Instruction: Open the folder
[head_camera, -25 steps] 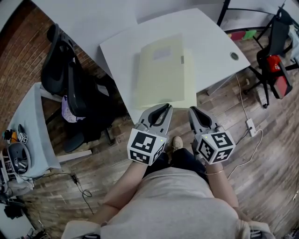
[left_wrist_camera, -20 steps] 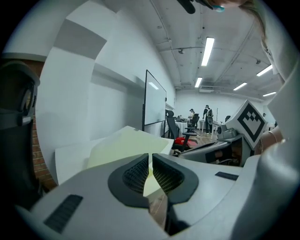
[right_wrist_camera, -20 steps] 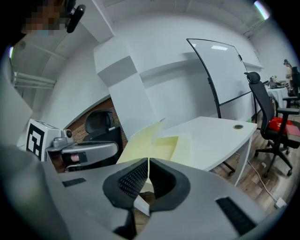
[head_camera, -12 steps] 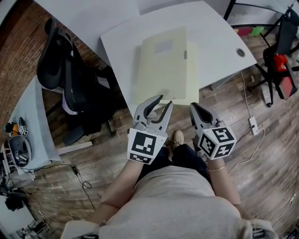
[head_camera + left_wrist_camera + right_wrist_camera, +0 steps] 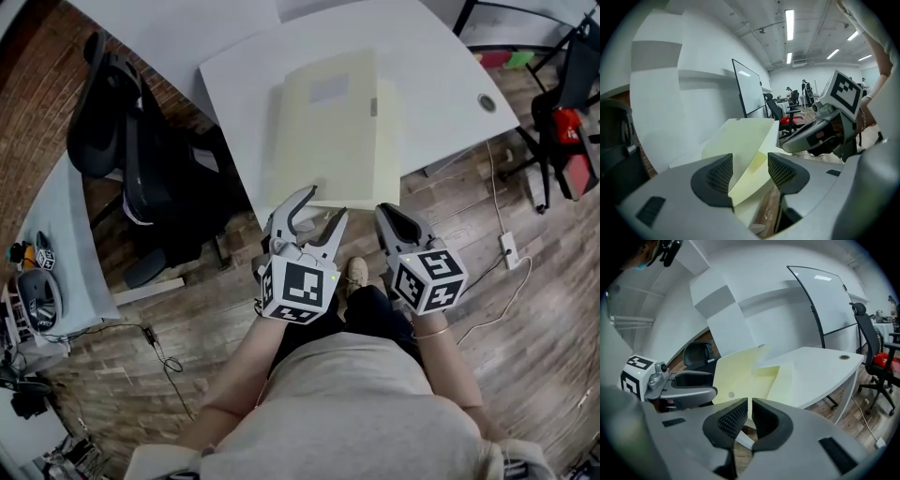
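Note:
A pale yellow folder lies on the white table, its near edge at the table's front edge. In the left gripper view the folder shows its cover a little raised off the lower leaf at the near corner. My left gripper hovers just in front of that edge. Its jaws are opening, and the folder's corner shows in the gap with neither pad touching it. My right gripper is beside it, just off the folder's right near corner, shut with nothing held.
A black office chair stands left of the table. A side table with gear is at the far left. At the right are a chair with red parts and a power strip with its cable on the wooden floor. The tabletop has a grommet hole.
The left gripper's jaws have gone from shut to wide open, and it has rolled and sunk a little. The right gripper has dropped slightly and stays shut.

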Demonstrator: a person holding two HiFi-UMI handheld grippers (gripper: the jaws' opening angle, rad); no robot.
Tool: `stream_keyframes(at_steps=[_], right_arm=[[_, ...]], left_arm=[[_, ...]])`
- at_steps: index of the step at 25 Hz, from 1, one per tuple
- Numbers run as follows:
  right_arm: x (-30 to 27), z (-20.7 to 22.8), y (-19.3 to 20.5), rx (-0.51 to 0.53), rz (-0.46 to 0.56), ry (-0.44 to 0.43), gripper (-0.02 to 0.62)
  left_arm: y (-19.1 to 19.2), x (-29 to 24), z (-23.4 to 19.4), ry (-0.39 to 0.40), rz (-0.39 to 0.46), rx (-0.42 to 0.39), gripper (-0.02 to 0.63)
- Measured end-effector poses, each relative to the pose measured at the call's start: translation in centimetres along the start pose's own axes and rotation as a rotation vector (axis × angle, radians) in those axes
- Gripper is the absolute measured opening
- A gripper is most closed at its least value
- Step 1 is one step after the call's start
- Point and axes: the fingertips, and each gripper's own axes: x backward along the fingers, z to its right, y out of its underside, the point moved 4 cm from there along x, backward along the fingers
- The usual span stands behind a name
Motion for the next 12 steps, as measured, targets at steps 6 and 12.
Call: stream_keyframes(at_steps=[6, 12], right_arm=[[-1.0, -0.1, 0.5, -0.018, -0.026, -0.022, 0.023], [-1.4, -0.1, 0.7, -0.018, -0.036, -0.032, 0.023]], left_arm=[[0.9, -0.9, -0.8, -0.051, -0.025, -0.045, 0.229], [0.7, -1.3, -1.1, -0.085, 0.002, -0.051, 0.227]])
